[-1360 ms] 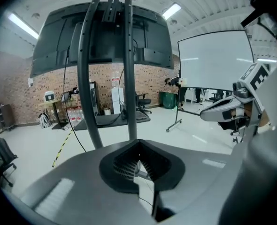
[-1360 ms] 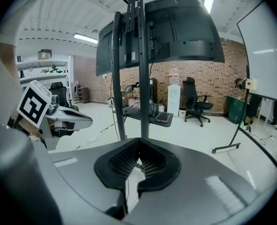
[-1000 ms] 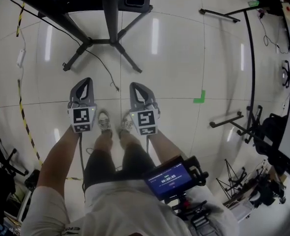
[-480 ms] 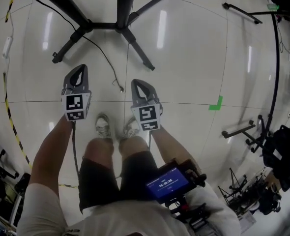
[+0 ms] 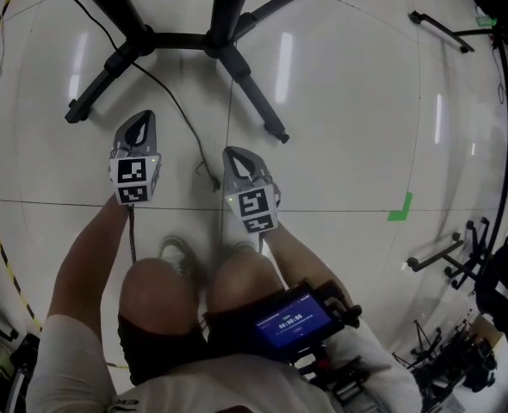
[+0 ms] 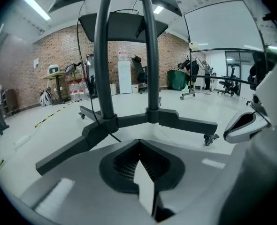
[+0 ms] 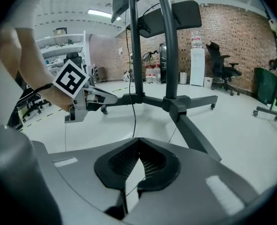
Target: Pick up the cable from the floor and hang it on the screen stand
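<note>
Left tongs (image 5: 140,120): closed tight, nothing between them, held low over the floor (image 5: 349,127) on the left, tips pointing far towards the stand's base. Right tongs (image 5: 237,155): likewise closed and empty, slightly nearer to me than the left pair, tips also pointing far.

Cable (image 5: 188,120): not yet picked up. It lies on the floor in the gap between the two tongs. Its long axis runs on a diagonal, from far left, where it passes a leg of the screen stand (image 5: 224,24), to near right. The loose end points near and right and stops just beside the left flank of my right tongs, apart from them. In the right gripper view the cable (image 7: 134,123) runs almost straight away from the tips, along their own line.

Finding: the right tongs are the nearer pair to the loose end, though it lies beside them, not ahead. I judge they must open and shift slightly left before they can close across the strand.

Stand: base just beyond both tongs, post rising out of view.
</note>
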A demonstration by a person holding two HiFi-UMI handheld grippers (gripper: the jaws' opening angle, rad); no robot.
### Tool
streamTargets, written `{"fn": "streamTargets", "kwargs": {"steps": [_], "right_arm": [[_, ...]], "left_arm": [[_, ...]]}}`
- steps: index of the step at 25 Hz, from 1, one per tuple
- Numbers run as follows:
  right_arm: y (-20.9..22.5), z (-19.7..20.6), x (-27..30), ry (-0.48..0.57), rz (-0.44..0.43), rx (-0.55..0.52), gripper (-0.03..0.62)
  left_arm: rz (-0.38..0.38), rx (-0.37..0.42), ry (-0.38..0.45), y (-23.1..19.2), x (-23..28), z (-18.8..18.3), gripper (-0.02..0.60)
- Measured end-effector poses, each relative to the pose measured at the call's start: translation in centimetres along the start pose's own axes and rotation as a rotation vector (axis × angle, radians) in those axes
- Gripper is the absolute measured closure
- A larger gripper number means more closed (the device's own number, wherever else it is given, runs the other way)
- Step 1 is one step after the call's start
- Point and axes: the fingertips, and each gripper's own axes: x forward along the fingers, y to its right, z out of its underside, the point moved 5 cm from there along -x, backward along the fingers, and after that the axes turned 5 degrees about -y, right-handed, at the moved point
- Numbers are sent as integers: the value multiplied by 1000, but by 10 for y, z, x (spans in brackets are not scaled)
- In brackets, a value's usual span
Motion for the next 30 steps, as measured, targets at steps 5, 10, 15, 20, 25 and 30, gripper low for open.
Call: {"fn": "streamTargets", "kwargs": {"steps": [5, 10, 15, 20, 25, 30], "right_arm": [[-5, 39, 37, -11, -26, -17, 580], [-23, 55, 41, -48, -72, -60, 579], [-48, 77, 54, -150, -159, -211, 491], [-63, 100, 73, -270, -203, -464, 433], [-62, 104, 88, -317, -180, -585, 404], [-69, 98, 95, -300, -201, -702, 412]], "left_arm": [[13, -14, -17, -2, 45, 39, 580], [31, -24, -66, 2, 58, 53, 580], [51, -34, -67, 5, 64, 52, 580], [63, -39, -64, 4, 62, 51, 580], [80, -39, -63, 2, 54, 56, 580], [75, -33, -66, -5, 48, 60, 580]]}}
